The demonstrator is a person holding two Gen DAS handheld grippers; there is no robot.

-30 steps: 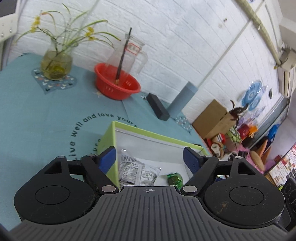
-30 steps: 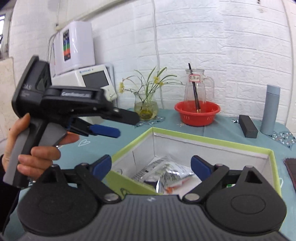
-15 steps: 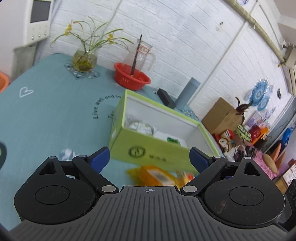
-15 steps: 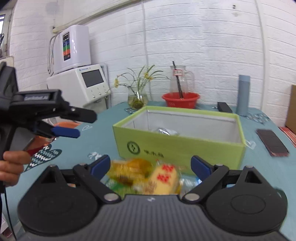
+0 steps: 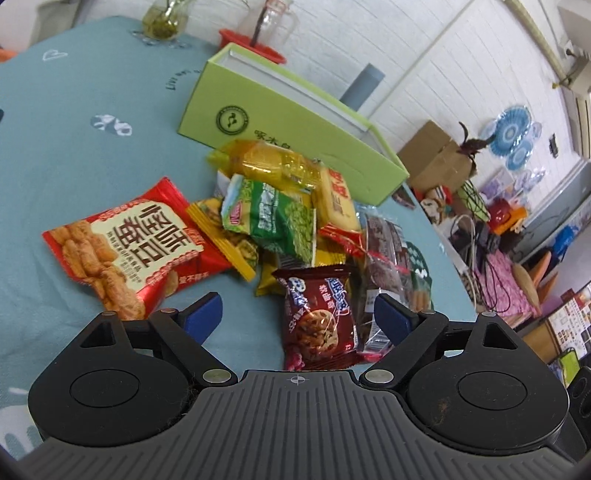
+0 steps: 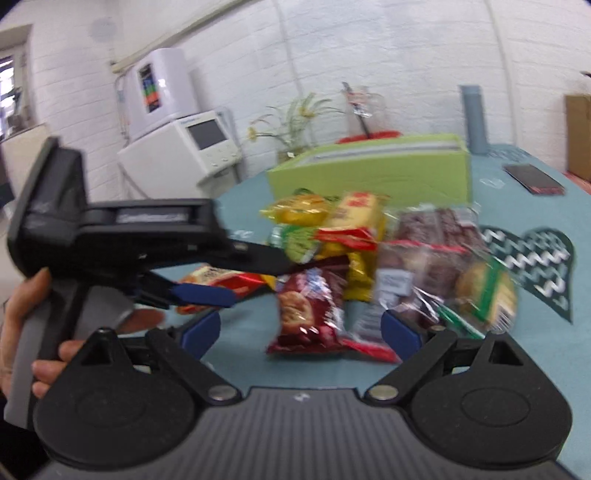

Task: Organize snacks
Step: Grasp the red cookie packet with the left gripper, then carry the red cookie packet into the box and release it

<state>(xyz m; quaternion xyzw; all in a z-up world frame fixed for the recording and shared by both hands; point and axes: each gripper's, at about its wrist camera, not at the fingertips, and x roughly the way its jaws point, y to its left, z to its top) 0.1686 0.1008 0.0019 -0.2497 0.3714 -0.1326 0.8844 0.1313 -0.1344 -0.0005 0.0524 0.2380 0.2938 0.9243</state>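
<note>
A pile of snack packets lies on the teal tablecloth in front of a lime-green box (image 5: pixel 280 110). It holds a big red packet (image 5: pixel 129 243), a green pea packet (image 5: pixel 273 214), a yellow packet (image 5: pixel 269 162) and a dark red cookie packet (image 5: pixel 317 314). My left gripper (image 5: pixel 295 317) is open and empty, just short of the cookie packet, which lies between its fingers. My right gripper (image 6: pixel 301 330) is open and empty, low before the same cookie packet (image 6: pixel 306 310). The left gripper also shows in the right wrist view (image 6: pixel 221 280), beside the pile. The box (image 6: pixel 369 173) stands behind the pile.
A red basket (image 5: pixel 255 44) with a glass jug, a flower vase (image 5: pixel 162 18) and a grey bottle (image 5: pixel 362 85) stand behind the box. A dark phone (image 6: pixel 533 179) lies at the right. White appliances (image 6: pixel 177 122) stand at the left. The table edge falls off at the right, above floor clutter.
Both grippers have pulled back from over the box and dropped low toward the snack pile in front of it. Both stayed open and empty.
</note>
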